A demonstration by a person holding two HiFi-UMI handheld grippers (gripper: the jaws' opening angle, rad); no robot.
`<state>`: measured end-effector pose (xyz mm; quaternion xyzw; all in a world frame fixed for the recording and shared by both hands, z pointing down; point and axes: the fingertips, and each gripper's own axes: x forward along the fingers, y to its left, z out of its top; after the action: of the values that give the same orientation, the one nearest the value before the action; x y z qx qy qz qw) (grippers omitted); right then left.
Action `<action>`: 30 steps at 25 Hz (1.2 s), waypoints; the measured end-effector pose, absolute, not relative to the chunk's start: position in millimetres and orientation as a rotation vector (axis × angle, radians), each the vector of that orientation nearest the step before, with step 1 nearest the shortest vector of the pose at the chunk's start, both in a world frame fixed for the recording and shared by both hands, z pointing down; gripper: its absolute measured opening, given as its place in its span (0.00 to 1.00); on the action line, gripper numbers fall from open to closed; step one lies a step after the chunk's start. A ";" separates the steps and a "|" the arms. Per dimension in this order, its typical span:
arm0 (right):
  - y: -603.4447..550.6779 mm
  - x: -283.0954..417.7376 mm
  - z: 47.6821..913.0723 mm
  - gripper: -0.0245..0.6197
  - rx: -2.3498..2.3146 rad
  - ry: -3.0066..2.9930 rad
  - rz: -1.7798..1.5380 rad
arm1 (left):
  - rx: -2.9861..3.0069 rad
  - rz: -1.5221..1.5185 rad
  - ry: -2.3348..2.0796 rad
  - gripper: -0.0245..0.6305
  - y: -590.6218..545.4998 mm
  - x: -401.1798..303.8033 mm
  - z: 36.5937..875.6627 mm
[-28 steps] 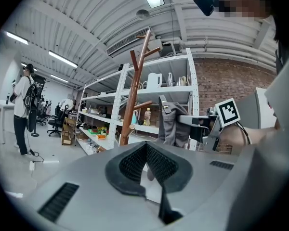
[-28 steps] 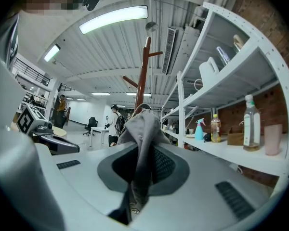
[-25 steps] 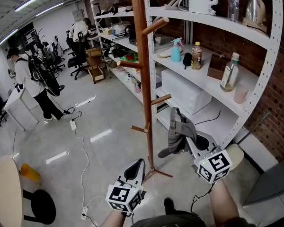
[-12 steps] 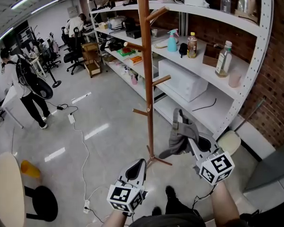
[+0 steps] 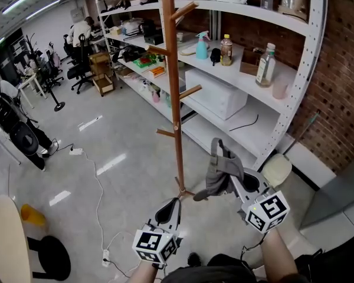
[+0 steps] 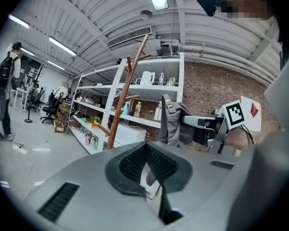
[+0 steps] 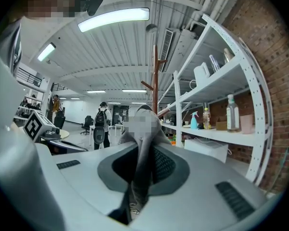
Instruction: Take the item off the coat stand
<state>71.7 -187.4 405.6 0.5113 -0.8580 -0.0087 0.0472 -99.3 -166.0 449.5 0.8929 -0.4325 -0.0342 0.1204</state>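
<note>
The tall brown wooden coat stand (image 5: 176, 99) stood upright on the pale glossy floor (image 5: 118, 158), its short angled pegs bare. The grey fabric garment (image 5: 222, 171) was off it, hanging to the right of the stand's pole and low down near its base, touching no peg. The right gripper (image 5: 229, 178) held that garment: in the right gripper view the cloth ran up between the black ribbed pads, and the jaws were closed on it, with a fold rising above them and the rest drooping below.

The left gripper (image 5: 170, 207) pointed towards the foot of the coat stand, just short of it in the head view. Its jaws were closed, the pads meeting at their tips with nothing between them.

Behind the coat stand and to its right ran long white perforated metal shelving (image 5: 283, 99) against a red brick wall (image 5: 342, 69). A turquoise spray bottle (image 5: 200, 43) stood on the shelf level with the stand's upper pegs. Well away to the left of the stand, a person with a black backpack (image 5: 15, 131) stood on the floor.
</note>
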 end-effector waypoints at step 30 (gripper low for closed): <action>-31.9 124.9 420.5 0.09 1.519 -2.642 -0.008 | 2.596 -0.039 -1.349 0.05 -23.1 -52.4 449.6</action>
<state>124.9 -31.9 420.5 0.4978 -0.8660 -0.0026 0.0471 -52.4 -23.1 449.6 0.8821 -0.4584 -0.0134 0.1076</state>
